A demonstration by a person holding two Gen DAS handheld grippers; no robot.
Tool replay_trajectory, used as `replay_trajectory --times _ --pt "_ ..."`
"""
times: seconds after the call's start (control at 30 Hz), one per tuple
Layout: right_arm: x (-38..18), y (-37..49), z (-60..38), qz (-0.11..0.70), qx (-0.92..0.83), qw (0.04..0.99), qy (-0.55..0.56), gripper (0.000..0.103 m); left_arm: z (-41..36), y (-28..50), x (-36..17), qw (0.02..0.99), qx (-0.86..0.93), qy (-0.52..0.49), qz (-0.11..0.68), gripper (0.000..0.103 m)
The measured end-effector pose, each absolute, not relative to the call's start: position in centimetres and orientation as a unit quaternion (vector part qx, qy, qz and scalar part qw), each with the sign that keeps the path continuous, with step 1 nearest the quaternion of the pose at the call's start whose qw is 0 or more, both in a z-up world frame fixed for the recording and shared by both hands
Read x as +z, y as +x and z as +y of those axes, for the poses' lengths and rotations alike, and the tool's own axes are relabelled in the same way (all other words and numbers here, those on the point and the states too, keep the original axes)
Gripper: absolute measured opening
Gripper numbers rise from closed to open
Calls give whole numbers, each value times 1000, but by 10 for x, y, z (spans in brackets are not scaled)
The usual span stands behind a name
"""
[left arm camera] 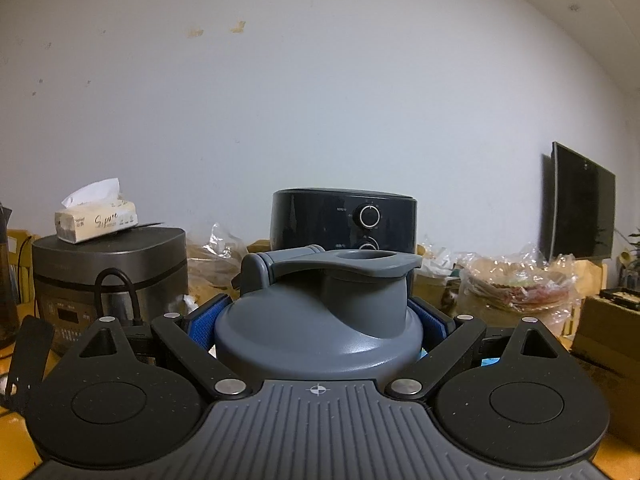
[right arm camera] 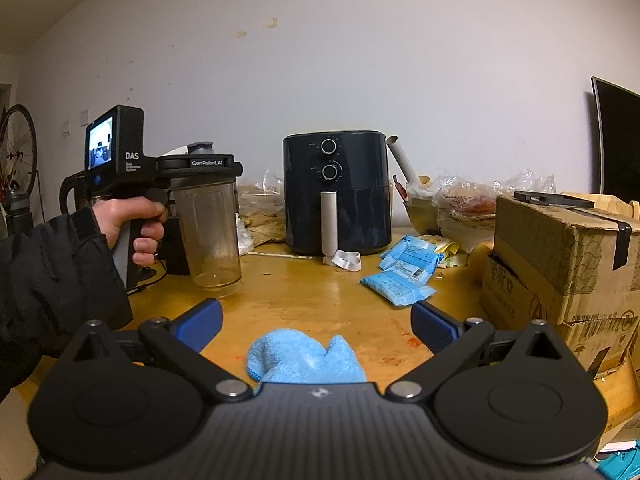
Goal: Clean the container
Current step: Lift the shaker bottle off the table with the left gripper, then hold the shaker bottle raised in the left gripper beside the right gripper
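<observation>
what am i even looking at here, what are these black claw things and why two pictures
A person holds a handheld two-finger gripper in each hand, and each gripper carries a camera looking along its fingers. The left gripper is clamped on the grey lid of a clear shaker bottle; the other picture shows that gripper, the person's hand and the bottle from the side, its base at the wooden table. The right gripper is open, just above a blue cloth. A black air fryer stands behind.

Cloth lies on table, container left, air fryer behind.
</observation>
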State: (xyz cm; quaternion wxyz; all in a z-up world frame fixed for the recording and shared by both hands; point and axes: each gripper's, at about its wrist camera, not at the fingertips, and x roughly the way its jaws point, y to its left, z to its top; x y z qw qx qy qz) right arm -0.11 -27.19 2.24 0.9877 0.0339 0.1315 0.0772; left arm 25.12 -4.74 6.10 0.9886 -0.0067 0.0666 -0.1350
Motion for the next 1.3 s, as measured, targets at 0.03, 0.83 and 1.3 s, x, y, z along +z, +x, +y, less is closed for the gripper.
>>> replay_trajectory --times 0.03,0.83,1.3 --pt "22 -2 -272 131 78 988 33 103 -47 249 61 988 -136 -8 67 94" --pt "23 -5 -270 129 79 988 30 103 -36 212 60 988 -139 -4 72 94" --pt "21 -9 -269 132 79 988 33 103 -30 185 63 986 -150 -5 66 94"
